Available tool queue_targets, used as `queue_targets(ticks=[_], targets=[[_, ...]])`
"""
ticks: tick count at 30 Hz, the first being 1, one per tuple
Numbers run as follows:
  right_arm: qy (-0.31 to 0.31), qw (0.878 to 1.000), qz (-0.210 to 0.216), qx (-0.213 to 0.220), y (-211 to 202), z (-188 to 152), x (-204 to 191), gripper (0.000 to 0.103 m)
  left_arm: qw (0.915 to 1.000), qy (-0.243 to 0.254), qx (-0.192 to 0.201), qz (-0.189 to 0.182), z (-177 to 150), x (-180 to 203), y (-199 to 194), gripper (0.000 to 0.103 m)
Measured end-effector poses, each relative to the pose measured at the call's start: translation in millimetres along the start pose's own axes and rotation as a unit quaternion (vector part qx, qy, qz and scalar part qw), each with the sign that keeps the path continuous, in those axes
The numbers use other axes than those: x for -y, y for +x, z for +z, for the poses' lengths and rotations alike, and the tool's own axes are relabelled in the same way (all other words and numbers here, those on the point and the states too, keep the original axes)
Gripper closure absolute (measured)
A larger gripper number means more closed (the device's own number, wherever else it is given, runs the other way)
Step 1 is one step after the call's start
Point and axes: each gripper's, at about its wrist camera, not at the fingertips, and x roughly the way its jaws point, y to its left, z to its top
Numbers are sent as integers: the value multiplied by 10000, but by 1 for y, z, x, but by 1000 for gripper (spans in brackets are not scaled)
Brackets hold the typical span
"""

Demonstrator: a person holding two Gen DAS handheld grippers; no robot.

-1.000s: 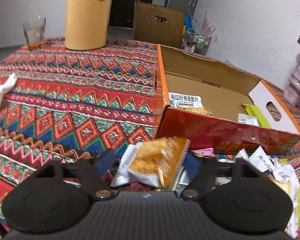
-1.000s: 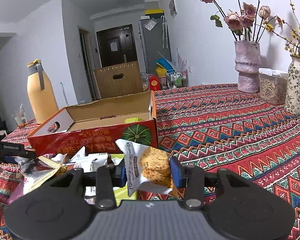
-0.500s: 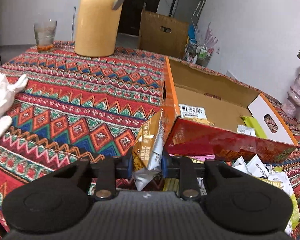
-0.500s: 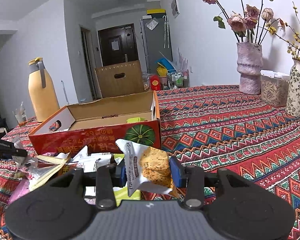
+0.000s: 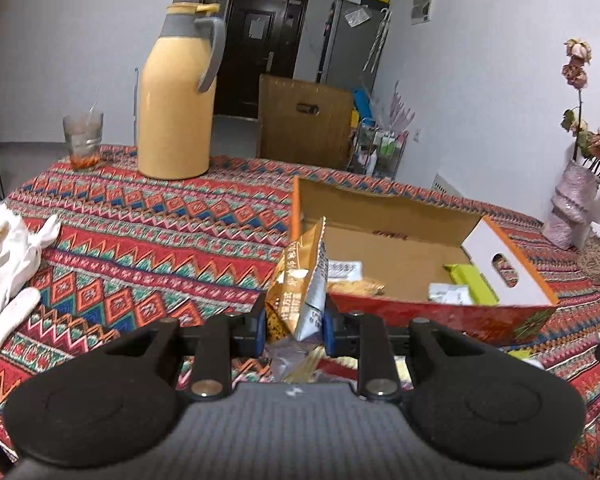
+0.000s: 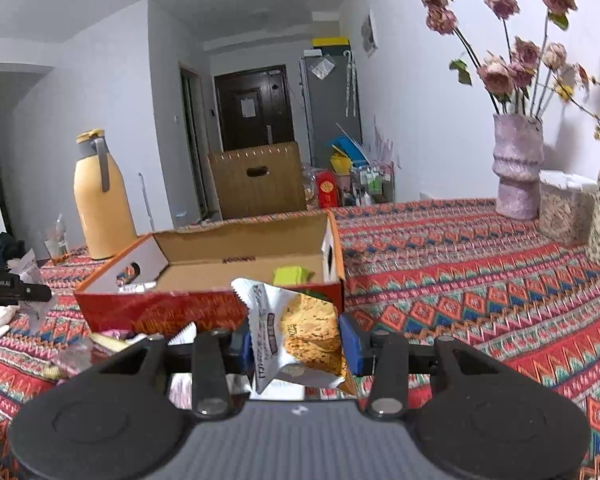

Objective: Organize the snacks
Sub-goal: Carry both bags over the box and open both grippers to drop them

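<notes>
My left gripper point(image 5: 294, 326) is shut on an orange-and-silver snack packet point(image 5: 300, 286), held edge-up above the table, just in front of the near left corner of the open red cardboard box point(image 5: 440, 320). Inside the box lie a white-labelled packet point(image 5: 342, 269), a green packet point(image 5: 470, 282) and a small silver one point(image 5: 448, 293). My right gripper point(image 6: 296, 346) is shut on a white packet showing a golden cracker point(image 6: 300, 332), held in front of the same box point(image 6: 160, 312). Loose packets point(image 6: 112, 340) lie on the cloth before the box. The left gripper's tip point(image 6: 16, 290) shows at the left edge.
A tall yellow thermos jug point(image 5: 176, 96) and a glass point(image 5: 83, 136) stand at the table's far side. White gloves point(image 5: 8, 256) lie at the left. Flower vases point(image 6: 518, 164) and a lidded container point(image 6: 562, 204) stand at the right. A brown carton point(image 5: 304, 120) sits beyond the table.
The left gripper closed on the orange packet, turned it on edge and lifted it up toward the box's corner. The right gripper kept its packet and rose slightly.
</notes>
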Motion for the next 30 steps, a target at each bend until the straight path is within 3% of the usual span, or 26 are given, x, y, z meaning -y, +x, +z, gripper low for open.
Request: queue_targets(ticks=[16, 30], targets=[[-288, 9983, 268, 422, 42, 60, -24, 62, 9987, 152, 495, -17, 37, 52, -1, 77], [-465, 9979, 362, 265, 100, 81, -49, 62, 9982, 31, 579, 167, 52, 68, 38, 77]])
